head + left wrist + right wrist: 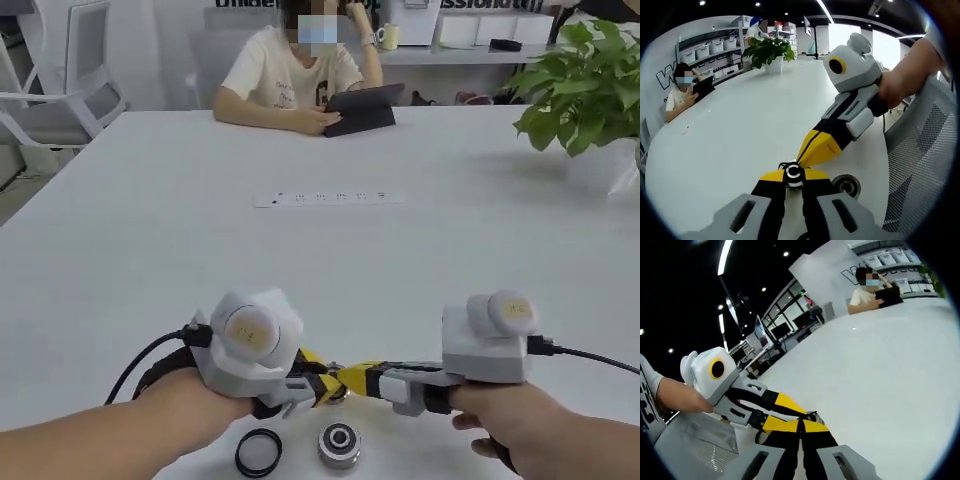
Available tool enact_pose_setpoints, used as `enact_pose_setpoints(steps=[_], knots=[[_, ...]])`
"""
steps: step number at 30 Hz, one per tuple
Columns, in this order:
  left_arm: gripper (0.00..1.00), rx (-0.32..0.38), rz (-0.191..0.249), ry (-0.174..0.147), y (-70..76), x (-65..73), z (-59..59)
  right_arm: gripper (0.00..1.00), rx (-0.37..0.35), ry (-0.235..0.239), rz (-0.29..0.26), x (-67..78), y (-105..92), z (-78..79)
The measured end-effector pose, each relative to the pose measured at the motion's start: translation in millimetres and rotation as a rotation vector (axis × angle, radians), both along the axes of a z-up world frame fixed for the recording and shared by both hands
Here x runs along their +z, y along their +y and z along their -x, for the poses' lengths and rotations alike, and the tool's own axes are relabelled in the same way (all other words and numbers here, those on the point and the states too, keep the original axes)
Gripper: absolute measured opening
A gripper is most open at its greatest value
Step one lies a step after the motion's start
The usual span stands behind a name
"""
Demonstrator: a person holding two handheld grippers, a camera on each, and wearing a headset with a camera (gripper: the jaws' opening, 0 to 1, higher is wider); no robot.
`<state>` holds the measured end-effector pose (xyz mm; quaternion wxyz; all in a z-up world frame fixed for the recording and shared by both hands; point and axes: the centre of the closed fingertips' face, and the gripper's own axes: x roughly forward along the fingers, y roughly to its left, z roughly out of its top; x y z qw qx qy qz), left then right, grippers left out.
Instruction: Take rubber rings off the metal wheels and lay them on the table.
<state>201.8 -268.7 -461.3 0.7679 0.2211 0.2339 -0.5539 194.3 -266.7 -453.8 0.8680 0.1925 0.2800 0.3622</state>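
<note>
Your left tongs (792, 177) are clenched on a small metal wheel (792, 169), lifted just off the tabletop (200, 250) at its near edge. That grip looks meant as the anchor: it steadies the wheel so the other side has something to pull against.

Below those tongs, one black rubber ring (259, 452) lies flat and free on the tabletop close to the near edge. Judging by that, one ring is already off.

Just right of the ring a second metal wheel (340, 443) sits on the tabletop, apart from both tongs. In the head view it looks bare, but its rim is too small to be sure.

Your right tongs (800, 425) come in from the opposite side, tip to tip with the left pair. Their jaws are pinched together against the held wheel. You cannot tell whether a rubber ring is caught between them, because the yellow tips hide the rim.

If the ring is caught, pull the right tongs away along the wheel's axis while the left grip stays firm, or the wheel may twist out.
</note>
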Motion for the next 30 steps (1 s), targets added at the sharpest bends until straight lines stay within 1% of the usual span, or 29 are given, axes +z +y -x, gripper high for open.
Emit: enact_pose_setpoints(steps=[2, 6, 8, 12, 16, 21, 23, 25, 26, 27, 28, 29, 30], knots=[[0.06, 0.002, 0.000, 0.002, 0.1, -0.1, -0.1, 0.00, -0.002, -0.002, -0.005, -0.5, -1.9, 0.5], [0.06, 0.002, 0.001, 0.003, 0.1, -0.2, 0.0, 0.00, -0.013, 0.016, -0.037, 1.1, -4.3, 0.8], [0.06, 0.002, 0.002, 0.003, 0.1, -0.2, 0.0, 0.00, -0.006, 0.026, -0.056, 2.3, -2.1, 2.6], [0.07, 0.001, 0.001, 0.005, 0.1, -0.2, 0.2, 0.00, 0.008, 0.024, -0.071, 5.0, 0.4, 4.9], [0.07, 0.002, 0.005, 0.005, 0.1, -0.1, 0.2, 0.00, -0.008, 0.025, -0.065, 4.7, -3.2, 2.7], [0.07, -0.002, 0.016, 0.010, -0.1, 0.1, -0.4, 0.00, -0.018, 0.027, -0.035, 1.0, -7.4, 1.4], [0.07, -0.013, 0.015, 0.000, -0.6, 0.3, -0.3, 0.00, -0.021, 0.027, -0.022, -0.7, -8.9, 1.0], [0.07, -0.021, 0.009, -0.007, -0.9, 0.5, 0.5, 0.00, -0.024, 0.027, -0.023, -0.2, -9.7, 0.8], [0.07, -0.024, 0.009, -0.004, -0.9, 0.6, 1.4, 0.00, -0.025, 0.025, -0.022, 0.3, -9.9, 0.8], [0.07, -0.026, 0.012, 0.008, -0.7, 0.7, 2.5, 0.00, -0.026, 0.024, -0.023, 0.5, -10.2, 0.5], [0.08, -0.026, 0.020, 0.028, 0.3, 0.9, 3.2, 0.00, -0.025, 0.024, -0.024, 0.6, -10.2, 0.5], [0.08, -0.029, 0.016, 0.028, 1.1, 0.5, 3.5, 0.00, -0.025, 0.023, -0.022, 0.6, -10.2, 0.5], [0.08, -0.034, 0.012, 0.022, 1.5, 0.7, 3.8, 0.00, -0.024, 0.022, -0.021, 0.6, -10.1, 0.7]])
